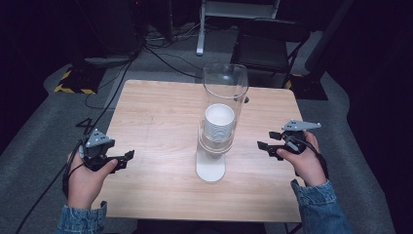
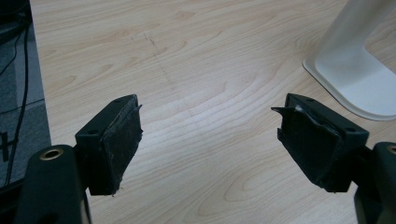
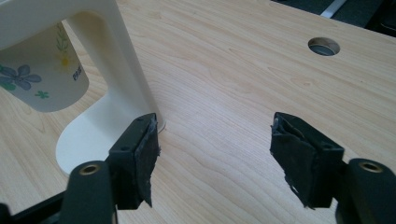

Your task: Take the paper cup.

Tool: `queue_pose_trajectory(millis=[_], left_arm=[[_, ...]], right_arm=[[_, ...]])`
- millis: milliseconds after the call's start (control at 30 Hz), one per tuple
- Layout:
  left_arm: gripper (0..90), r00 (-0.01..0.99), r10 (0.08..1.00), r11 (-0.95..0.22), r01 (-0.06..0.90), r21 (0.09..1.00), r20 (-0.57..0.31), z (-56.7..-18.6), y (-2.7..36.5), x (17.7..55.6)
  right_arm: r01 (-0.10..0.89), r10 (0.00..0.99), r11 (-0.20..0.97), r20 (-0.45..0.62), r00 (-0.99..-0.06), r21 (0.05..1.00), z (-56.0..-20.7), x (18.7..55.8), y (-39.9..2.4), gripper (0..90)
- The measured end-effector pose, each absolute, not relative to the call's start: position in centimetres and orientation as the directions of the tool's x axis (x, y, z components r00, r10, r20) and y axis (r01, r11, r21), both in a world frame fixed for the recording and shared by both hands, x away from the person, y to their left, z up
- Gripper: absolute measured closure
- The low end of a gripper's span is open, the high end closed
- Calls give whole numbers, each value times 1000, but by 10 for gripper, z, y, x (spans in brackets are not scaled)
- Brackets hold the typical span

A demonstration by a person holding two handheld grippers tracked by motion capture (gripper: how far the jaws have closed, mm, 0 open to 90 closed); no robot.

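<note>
A clear tube cup dispenser point(image 1: 223, 105) on a white stand point(image 1: 211, 167) rises from the middle of the wooden table point(image 1: 160, 122), with a stack of white paper cups point(image 1: 218, 122) inside. A cup with a flower print point(image 3: 39, 74) hangs out of the dispenser's bottom. My left gripper point(image 1: 125, 159) hovers open over the table's left front, empty, its jaws wide apart point(image 2: 205, 140). My right gripper point(image 1: 267, 141) is held open to the right of the dispenser, empty, aimed toward the stand's foot point(image 3: 212, 154).
A round cable hole point(image 3: 323, 45) is in the table behind the dispenser. A black chair point(image 1: 270, 44) and a white stand leg point(image 1: 200, 29) are beyond the far edge, with cables point(image 1: 160, 53) on the grey floor.
</note>
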State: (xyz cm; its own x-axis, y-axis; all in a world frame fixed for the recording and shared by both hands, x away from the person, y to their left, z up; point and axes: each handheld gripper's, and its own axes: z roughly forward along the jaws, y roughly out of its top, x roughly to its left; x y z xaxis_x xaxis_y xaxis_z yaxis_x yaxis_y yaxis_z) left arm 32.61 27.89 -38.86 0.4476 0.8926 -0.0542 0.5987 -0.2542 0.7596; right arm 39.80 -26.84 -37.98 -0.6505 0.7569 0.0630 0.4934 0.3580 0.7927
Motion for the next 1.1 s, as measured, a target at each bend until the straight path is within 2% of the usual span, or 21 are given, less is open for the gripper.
queue_pose_trajectory(millis=[500,700,967,1100], left_arm=[[212,482,875,-278,567,775,-39,-387,274,330],[212,505,862,-301,567,767,-36,-389,272,332],[213,511,859,-310,564,765,-29,-389,270,331],[213,512,858,-309,565,765,-32,-390,268,331]], right_arm=[[476,797,293,63,-600,829,-380,395,-276,260],[461,808,274,58,-586,844,-381,395,-273,205],[429,767,311,42,-640,848,-382,389,-253,203],[390,716,341,32,-697,855,-386,385,-231,205]])
